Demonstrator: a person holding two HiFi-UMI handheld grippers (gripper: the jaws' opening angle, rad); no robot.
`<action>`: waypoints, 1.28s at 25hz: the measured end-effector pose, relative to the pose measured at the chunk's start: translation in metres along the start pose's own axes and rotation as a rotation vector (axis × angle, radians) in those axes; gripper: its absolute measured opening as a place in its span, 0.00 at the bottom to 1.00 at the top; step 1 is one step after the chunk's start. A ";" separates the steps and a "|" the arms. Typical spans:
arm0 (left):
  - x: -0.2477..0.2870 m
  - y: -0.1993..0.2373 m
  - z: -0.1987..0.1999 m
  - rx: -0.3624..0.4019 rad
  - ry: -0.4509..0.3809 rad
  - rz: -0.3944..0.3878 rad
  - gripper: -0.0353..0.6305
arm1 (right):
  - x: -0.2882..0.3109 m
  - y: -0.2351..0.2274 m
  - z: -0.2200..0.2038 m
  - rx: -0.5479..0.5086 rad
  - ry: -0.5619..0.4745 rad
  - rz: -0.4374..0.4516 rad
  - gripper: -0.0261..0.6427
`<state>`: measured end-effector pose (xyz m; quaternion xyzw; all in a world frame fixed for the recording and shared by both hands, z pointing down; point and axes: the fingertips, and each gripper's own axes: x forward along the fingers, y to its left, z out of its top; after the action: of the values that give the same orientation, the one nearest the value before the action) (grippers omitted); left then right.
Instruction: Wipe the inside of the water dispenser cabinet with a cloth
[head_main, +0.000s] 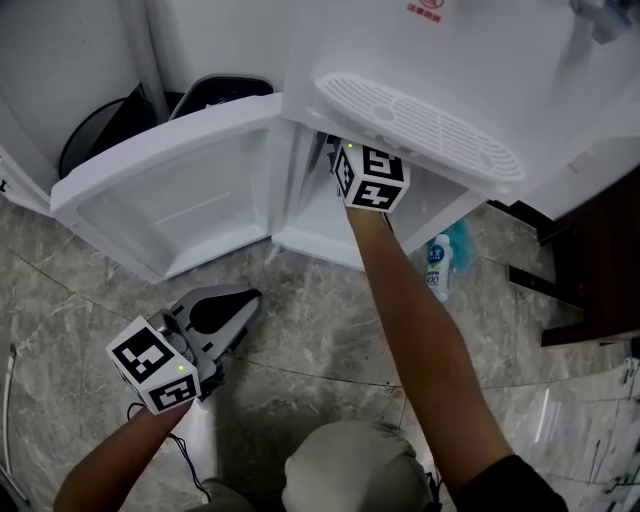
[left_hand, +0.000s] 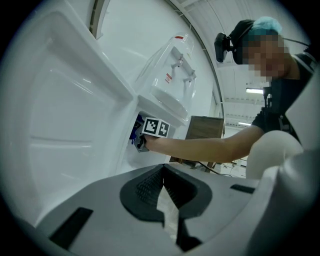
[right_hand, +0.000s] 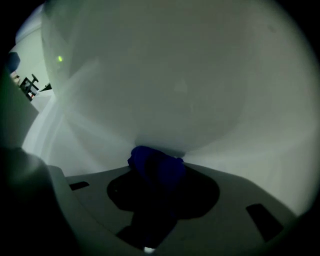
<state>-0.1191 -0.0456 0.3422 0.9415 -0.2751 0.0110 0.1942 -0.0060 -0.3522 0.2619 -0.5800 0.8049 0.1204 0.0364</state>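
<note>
The white water dispenser (head_main: 470, 60) stands with its lower cabinet door (head_main: 180, 195) swung open to the left. My right gripper (head_main: 345, 160) reaches into the cabinet under the drip tray (head_main: 420, 125); only its marker cube shows in the head view. In the right gripper view that gripper (right_hand: 156, 174) is shut on a bunched blue cloth (right_hand: 156, 164), which presses against the white inner wall (right_hand: 175, 85). The left gripper view shows the cloth (left_hand: 136, 131) at the cabinet mouth. My left gripper (head_main: 248, 303) hangs low over the floor in front of the door, jaws shut and empty (left_hand: 162, 192).
A white spray bottle (head_main: 438, 268) with a blue label stands on the floor right of the cabinet. Behind the open door stands a black bin (head_main: 100, 130). Dark wooden furniture (head_main: 590, 270) stands at the right. The floor is grey marble tile (head_main: 330, 330).
</note>
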 end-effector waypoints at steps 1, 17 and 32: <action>-0.001 0.001 0.000 0.003 0.001 0.004 0.06 | 0.000 -0.001 0.000 0.000 0.004 -0.003 0.21; 0.052 0.020 0.022 0.235 -0.046 0.032 0.32 | -0.165 0.062 -0.006 0.379 0.175 0.306 0.22; 0.156 -0.053 0.006 0.972 0.020 -0.215 0.48 | -0.242 0.062 -0.004 0.634 0.447 0.567 0.22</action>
<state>0.0401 -0.0873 0.3372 0.9459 -0.1377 0.1270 -0.2648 0.0148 -0.1107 0.3230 -0.3098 0.9164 -0.2535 0.0033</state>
